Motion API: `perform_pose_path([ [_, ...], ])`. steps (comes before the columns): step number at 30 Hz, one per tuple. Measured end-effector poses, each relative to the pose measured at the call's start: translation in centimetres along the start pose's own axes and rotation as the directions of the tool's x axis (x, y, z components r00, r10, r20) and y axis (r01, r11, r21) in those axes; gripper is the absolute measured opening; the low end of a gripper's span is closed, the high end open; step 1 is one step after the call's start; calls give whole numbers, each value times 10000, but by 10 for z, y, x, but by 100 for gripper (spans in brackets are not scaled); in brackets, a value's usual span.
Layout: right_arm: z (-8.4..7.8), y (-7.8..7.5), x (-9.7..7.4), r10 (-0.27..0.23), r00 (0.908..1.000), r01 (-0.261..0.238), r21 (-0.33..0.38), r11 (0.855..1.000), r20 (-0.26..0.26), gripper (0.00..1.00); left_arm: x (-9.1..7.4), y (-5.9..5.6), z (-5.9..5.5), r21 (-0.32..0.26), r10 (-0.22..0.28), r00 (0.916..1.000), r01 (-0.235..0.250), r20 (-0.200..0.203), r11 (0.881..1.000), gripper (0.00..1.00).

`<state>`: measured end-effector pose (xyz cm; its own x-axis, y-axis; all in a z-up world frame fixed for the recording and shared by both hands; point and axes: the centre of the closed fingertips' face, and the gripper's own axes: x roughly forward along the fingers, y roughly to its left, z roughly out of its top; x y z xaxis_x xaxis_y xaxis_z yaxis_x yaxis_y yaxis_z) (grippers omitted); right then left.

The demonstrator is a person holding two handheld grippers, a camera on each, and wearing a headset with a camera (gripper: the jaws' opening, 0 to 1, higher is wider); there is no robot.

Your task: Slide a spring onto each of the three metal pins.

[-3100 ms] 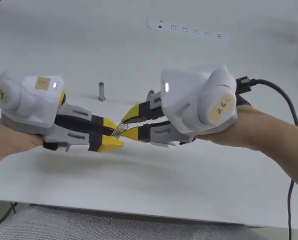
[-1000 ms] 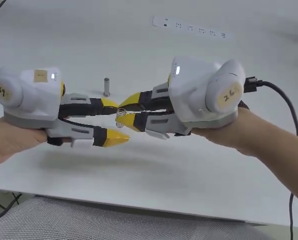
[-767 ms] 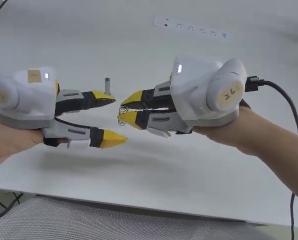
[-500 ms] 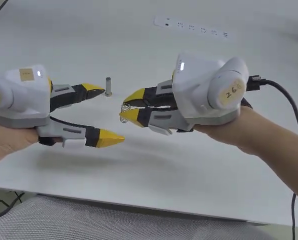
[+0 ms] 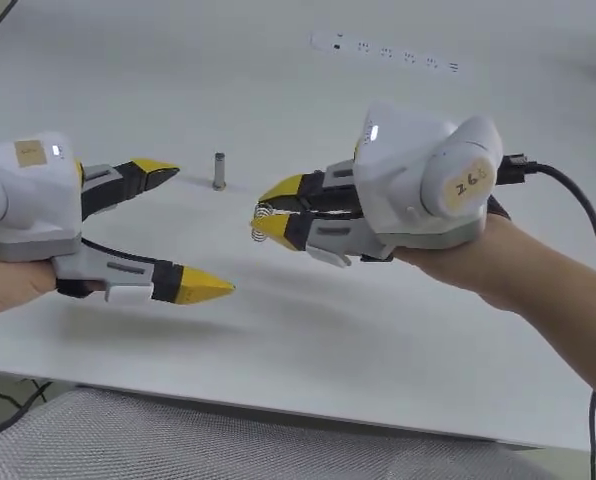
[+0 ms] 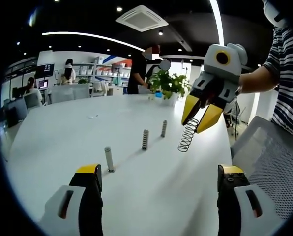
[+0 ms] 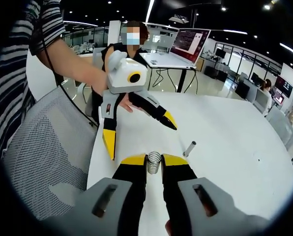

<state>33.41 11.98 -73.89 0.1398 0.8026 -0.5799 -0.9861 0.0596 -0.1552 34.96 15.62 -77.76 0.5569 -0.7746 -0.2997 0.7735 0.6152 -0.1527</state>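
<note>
Steel spring [image 6: 188,136] pinched between right gripper [image 7: 154,160] jaws; left gripper [image 6: 159,170] jaws wide apart, empty.

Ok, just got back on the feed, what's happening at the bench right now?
A person holds the right gripper above the white table, its jaws shut on a spring in the air. The left gripper is open and holds nothing. In the left gripper view, the middle pin and the far pin already carry springs, while the nearest pin is bare.

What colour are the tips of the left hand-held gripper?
Yellow, on the left hand-held gripper; clearest in the head view.
</note>
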Motion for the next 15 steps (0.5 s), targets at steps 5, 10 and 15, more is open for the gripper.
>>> perform_pose_path([
  [5, -4, -1, 1, -4, 10000, 4, 24, 10000, -91, 13, -9, 5, -2, -47, 222, 9998, -222, 22, 9997, 97],
  [10, -6, -2, 2, -18, 9999, 18, -6, 10000, -141, 13, -16, 10, -2, -144, 461, 9989, -459, 105, 9988, 97],
  [15, -7, -7, 4, -74, 9998, 74, 18, 10000, -163, 13, -19, 12, -1, -165, 541, 9984, -538, 159, 9984, 97],
])
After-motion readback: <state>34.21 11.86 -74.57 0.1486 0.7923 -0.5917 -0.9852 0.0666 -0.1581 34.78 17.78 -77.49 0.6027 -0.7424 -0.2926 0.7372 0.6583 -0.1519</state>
